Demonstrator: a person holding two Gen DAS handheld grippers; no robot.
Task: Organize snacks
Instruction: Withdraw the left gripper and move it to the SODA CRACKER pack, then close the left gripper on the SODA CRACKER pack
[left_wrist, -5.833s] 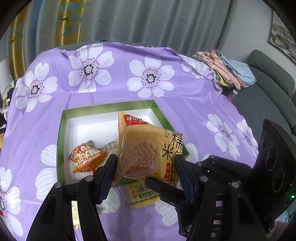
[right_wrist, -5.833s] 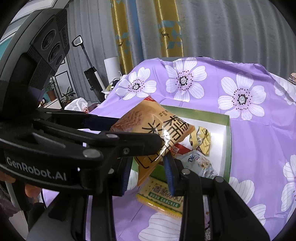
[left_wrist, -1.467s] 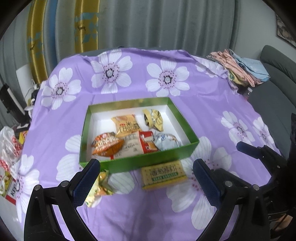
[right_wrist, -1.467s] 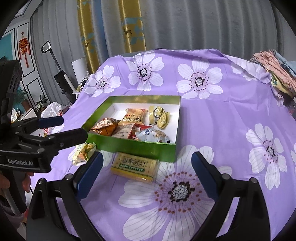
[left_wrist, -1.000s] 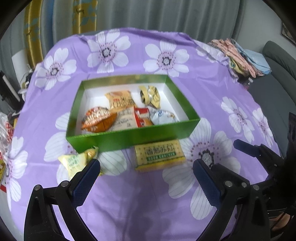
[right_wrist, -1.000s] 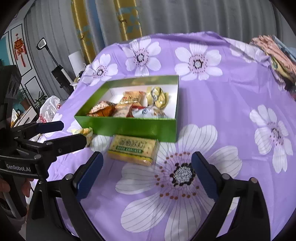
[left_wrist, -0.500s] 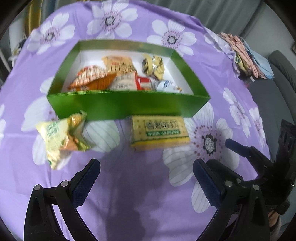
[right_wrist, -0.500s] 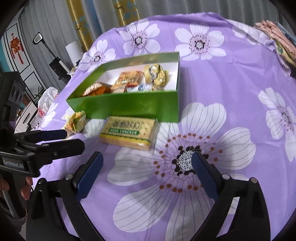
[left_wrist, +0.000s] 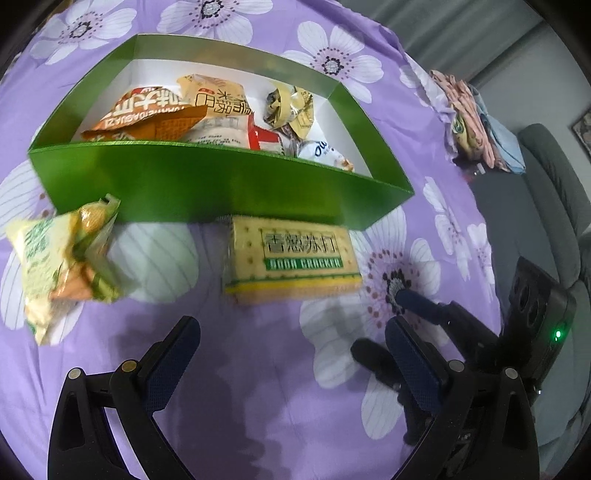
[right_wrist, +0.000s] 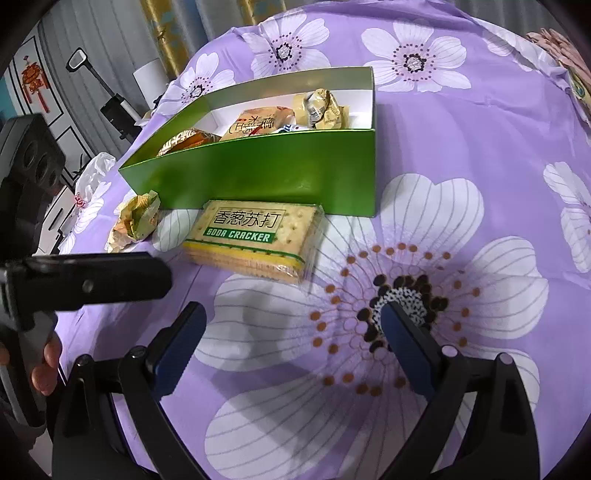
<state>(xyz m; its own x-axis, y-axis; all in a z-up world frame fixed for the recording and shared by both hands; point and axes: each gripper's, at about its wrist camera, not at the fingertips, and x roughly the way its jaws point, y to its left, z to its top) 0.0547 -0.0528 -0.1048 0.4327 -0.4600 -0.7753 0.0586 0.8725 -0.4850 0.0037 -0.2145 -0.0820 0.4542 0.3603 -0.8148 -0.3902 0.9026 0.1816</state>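
Note:
A green box (left_wrist: 207, 192) (right_wrist: 266, 173) holds several snack packets on the purple flowered cloth. A yellow soda cracker pack (left_wrist: 295, 258) (right_wrist: 255, 236) lies flat just in front of the box's near wall. A crumpled yellow-green snack bag (left_wrist: 62, 258) (right_wrist: 135, 219) lies to its left. My left gripper (left_wrist: 291, 350) is open and empty, low over the cloth, a short way in front of the cracker pack. My right gripper (right_wrist: 291, 332) is open and empty, in front and to the right of the pack. The right gripper's fingers (left_wrist: 417, 301) show at the right in the left wrist view.
A pile of folded cloths (left_wrist: 476, 122) lies at the table's far right edge, with a grey sofa (left_wrist: 554, 192) beyond it. Left of the table stand a white bag (right_wrist: 92, 173) and a vacuum (right_wrist: 110, 99). The cloth (right_wrist: 424, 229) runs right of the box.
Both grippers have dropped lower and moved in toward the cracker pack, which now looks larger and nearer. Both stay open. The snacks and box have not moved.

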